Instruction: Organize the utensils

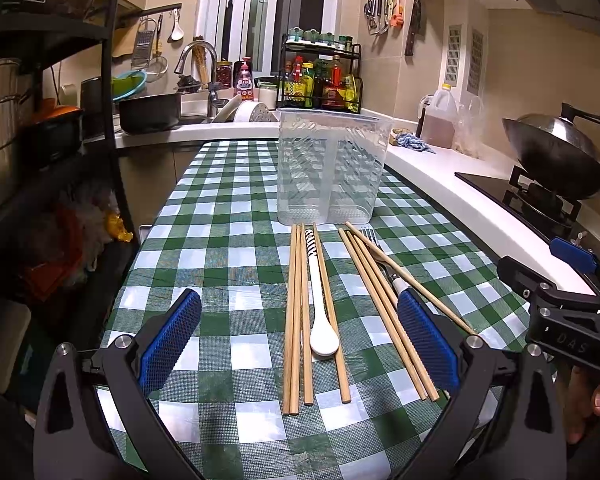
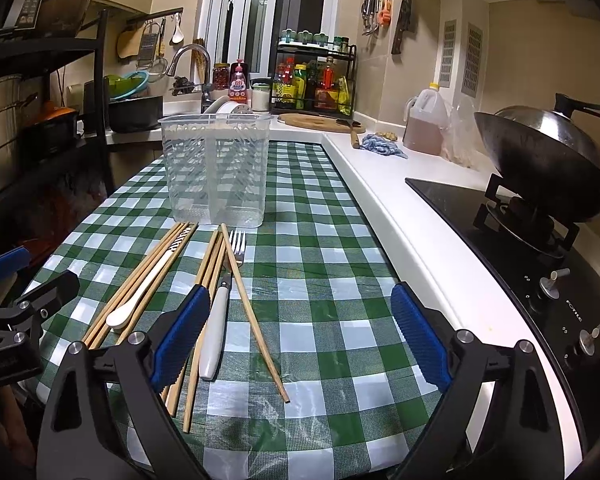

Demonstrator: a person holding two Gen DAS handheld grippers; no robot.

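Wooden chopsticks (image 1: 298, 316) lay in two loose bundles on the green-and-white checked tablecloth (image 1: 228, 240), their far tips close to a clear plastic utensil holder (image 1: 332, 168) that stood upright farther back on the cloth, split by a divider into two compartments. A white spoon (image 1: 320, 308) with a striped handle rested among the left bundle, bowl toward the camera. A fork (image 2: 226, 300) with a white handle lay within the right bundle (image 2: 236, 292), one chopstick slanting across it. Above the cloth, the left gripper (image 1: 300, 344) hung with its blue pads spread wide, straddling the left bundle and holding nothing. The right gripper (image 2: 300, 332) was likewise wide apart, its left pad over the fork's bundle. A wok (image 2: 540, 160) sat on the stove to the right.
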